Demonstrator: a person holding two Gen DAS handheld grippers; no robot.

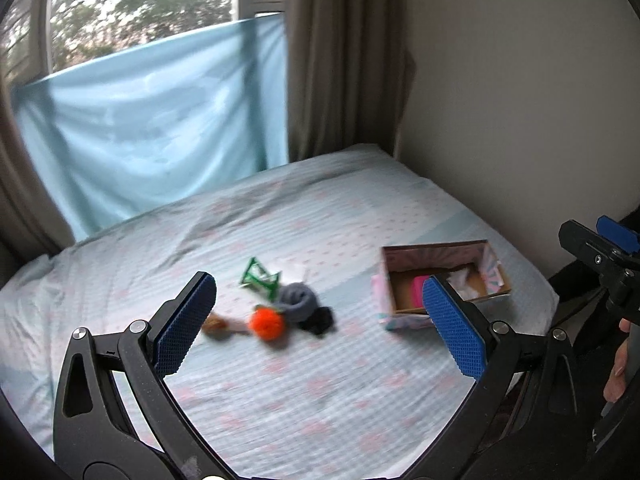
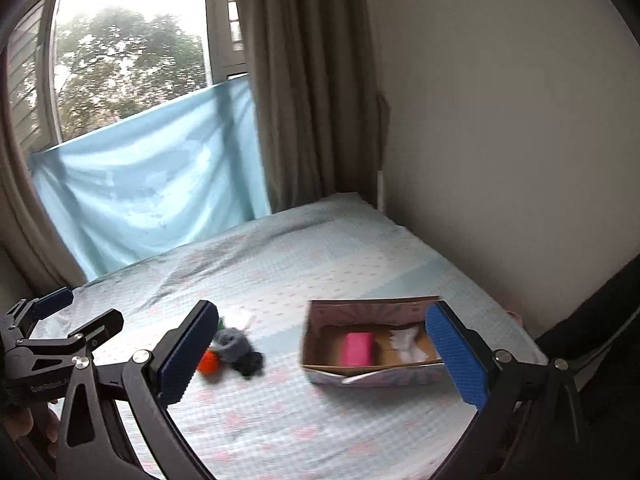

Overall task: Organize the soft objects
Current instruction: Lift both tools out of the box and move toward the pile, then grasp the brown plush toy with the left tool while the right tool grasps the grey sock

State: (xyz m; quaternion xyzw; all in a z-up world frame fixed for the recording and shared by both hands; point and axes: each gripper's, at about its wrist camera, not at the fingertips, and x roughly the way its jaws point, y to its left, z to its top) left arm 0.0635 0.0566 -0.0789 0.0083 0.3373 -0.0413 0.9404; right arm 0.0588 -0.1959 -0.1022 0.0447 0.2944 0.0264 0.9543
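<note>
Bed with pale blue, pink-dotted sheet point(image 1: 304, 216) fills the corner. Plain off-white wall point(image 1: 520, 100) on right. Beige-brown pleated curtain point(image 1: 340, 60) beside daylit window point(image 2: 132, 60); light blue cloth point(image 1: 152, 128) across lower pane, trees outside.

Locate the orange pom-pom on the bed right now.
In the left wrist view the orange pom-pom lies mid-bed, at the near edge of the pile, touching the grey rolled sock, left of the cardboard box.
</note>
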